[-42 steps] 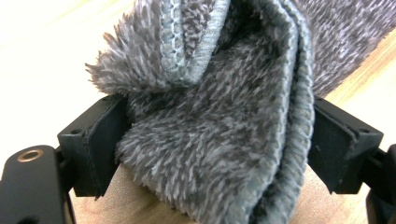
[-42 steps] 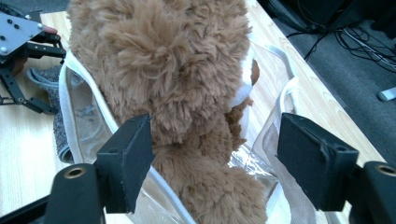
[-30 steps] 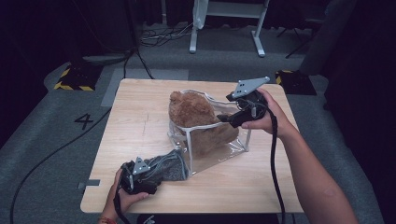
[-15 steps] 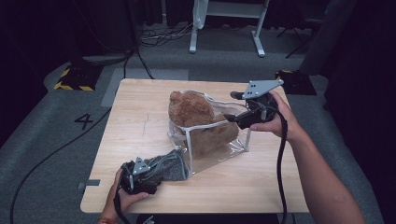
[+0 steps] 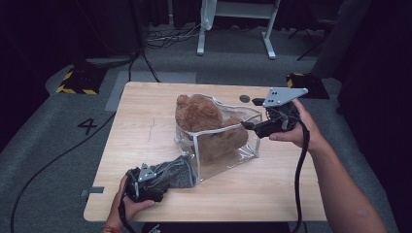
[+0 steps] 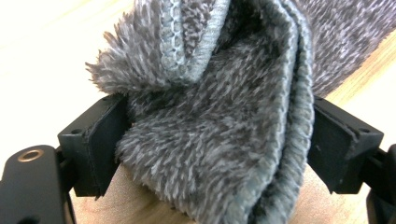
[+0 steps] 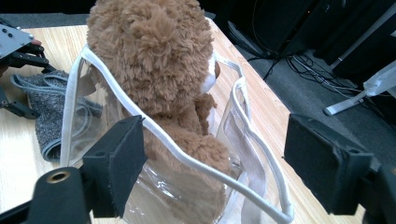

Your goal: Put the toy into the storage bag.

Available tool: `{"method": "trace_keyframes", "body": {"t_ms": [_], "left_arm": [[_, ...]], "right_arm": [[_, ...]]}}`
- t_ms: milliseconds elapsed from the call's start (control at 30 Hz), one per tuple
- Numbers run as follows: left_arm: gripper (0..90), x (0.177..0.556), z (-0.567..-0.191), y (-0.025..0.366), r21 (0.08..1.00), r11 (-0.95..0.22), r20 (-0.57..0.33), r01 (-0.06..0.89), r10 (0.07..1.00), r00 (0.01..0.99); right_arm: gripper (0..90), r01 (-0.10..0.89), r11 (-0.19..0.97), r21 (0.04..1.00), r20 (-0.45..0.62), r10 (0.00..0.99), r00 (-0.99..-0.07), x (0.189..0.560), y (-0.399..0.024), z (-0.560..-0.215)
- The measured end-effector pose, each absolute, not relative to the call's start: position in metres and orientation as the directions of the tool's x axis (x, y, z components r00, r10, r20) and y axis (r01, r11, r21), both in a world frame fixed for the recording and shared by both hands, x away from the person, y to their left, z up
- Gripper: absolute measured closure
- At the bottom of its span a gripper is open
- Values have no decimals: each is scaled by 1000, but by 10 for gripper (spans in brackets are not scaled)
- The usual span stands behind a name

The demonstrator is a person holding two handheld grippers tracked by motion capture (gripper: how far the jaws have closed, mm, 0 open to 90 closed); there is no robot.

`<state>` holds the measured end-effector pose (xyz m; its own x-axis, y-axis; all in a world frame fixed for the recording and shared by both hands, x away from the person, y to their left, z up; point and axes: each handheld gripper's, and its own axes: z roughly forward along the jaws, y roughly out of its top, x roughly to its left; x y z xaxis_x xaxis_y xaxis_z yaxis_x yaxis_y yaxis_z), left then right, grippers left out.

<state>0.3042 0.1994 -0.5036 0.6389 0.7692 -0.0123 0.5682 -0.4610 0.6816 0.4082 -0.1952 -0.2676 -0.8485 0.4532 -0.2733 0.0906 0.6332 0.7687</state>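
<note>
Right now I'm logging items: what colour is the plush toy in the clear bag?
Brown plush toy, clearest in the right gripper view.

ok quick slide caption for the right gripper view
Open right gripper poised at the rim of a clear bag holding a brown teddy bear.

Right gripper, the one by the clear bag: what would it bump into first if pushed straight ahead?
Probably the white-edged rim of the clear plastic bag, then the brown plush teddy bear inside; the right gripper is open, depth uncertain.

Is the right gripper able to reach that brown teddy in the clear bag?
Probably yes: the right gripper is open at the bag's open top, the teddy poking out just ahead.
</note>
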Motion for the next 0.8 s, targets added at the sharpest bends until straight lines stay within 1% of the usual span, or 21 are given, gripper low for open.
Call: {"method": "trace_keyframes", "body": {"t_ms": [400, 800], "left_arm": [[151, 304, -504, 199, 681, -459, -16, 571, 770, 638], [151, 304, -504, 199, 680, -459, -16, 571, 770, 638]], "right_arm": [[207, 81, 643, 762, -299, 460, -836, 394, -215, -274], [209, 103, 652, 751, -303, 479, -824, 383, -235, -288]]}}
